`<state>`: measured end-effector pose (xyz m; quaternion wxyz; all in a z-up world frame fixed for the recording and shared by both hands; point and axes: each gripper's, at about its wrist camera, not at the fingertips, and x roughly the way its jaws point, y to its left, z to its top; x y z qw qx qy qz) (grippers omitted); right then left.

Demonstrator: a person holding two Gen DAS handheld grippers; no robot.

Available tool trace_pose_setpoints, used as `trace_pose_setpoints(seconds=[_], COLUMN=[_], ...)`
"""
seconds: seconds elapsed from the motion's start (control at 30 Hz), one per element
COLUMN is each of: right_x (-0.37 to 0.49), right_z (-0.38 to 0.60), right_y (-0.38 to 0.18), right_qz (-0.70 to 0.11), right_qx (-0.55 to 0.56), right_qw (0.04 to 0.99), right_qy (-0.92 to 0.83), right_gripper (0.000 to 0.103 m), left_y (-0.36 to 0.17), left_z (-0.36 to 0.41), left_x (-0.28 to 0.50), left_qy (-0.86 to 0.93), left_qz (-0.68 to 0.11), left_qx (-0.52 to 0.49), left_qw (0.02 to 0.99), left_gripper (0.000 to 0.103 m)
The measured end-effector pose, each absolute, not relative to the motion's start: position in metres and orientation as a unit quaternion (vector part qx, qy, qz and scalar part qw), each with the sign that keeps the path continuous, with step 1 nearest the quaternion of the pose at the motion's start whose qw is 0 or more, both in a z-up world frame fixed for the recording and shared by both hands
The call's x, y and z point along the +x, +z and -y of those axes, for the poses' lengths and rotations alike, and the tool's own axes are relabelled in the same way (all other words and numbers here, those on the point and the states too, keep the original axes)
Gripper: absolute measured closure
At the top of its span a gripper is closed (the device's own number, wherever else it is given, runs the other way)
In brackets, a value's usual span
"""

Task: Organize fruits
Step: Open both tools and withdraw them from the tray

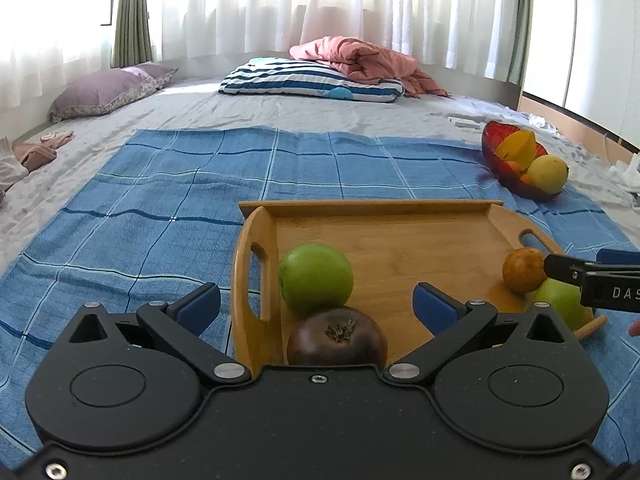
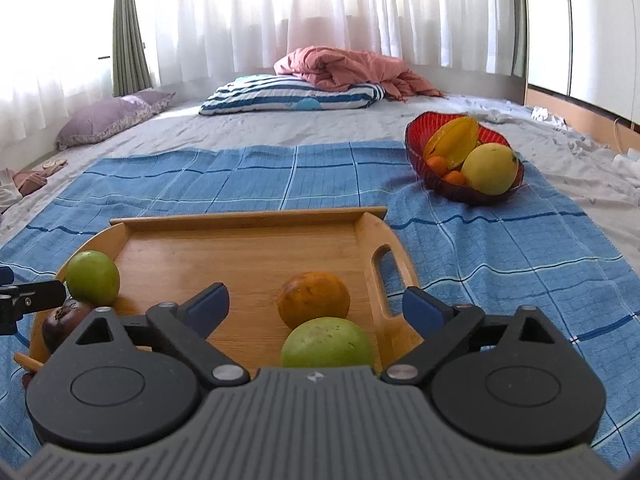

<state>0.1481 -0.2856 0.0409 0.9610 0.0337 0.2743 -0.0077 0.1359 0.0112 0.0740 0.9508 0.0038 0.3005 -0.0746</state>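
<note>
Both claws stand wide, holding nothing. In the left wrist view, the left gripper (image 1: 316, 300) straddles the left handle of the wooden tray (image 1: 400, 208); a green apple (image 1: 316, 280) and a dark fruit (image 1: 337, 338) lie between its fingers at lower centre. In the right wrist view, the right gripper (image 2: 316, 300) frames an orange fruit (image 2: 314, 299) and a green fruit (image 2: 327, 343). Open blue cloth (image 2: 500, 264) lies right of the tray; the red bowl (image 2: 416, 136) sits upper right.

You see a blue checked cloth (image 1: 200, 208) spread on a grey bedsheet (image 1: 248, 114). Beyond it lie a striped pillow (image 1: 304, 80) under a pink quilt (image 1: 360, 60), and a purple pillow (image 1: 104, 92). White curtains (image 1: 320, 0) cover the window.
</note>
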Motion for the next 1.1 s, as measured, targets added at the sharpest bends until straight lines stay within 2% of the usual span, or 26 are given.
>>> trace_pose_setpoints(seconds=[0.47, 1.1], right_x=[0.115, 0.068], right_z=[0.283, 0.276], right_y=[0.039, 0.012], right_qz=[-0.232, -0.199], right_qx=[0.016, -0.033], right_qw=[0.972, 0.978], right_qy=[-0.020, -0.044], right_gripper=[0.000, 0.000], left_y=[0.075, 0.048], left_z=[-0.024, -0.040], left_x=[0.100, 0.047], left_qy=[-0.082, -0.078], left_qz=[-0.284, -0.272], left_qx=[-0.008, -0.005], left_qw=[0.955, 0.959], left_gripper=[0.000, 0.000])
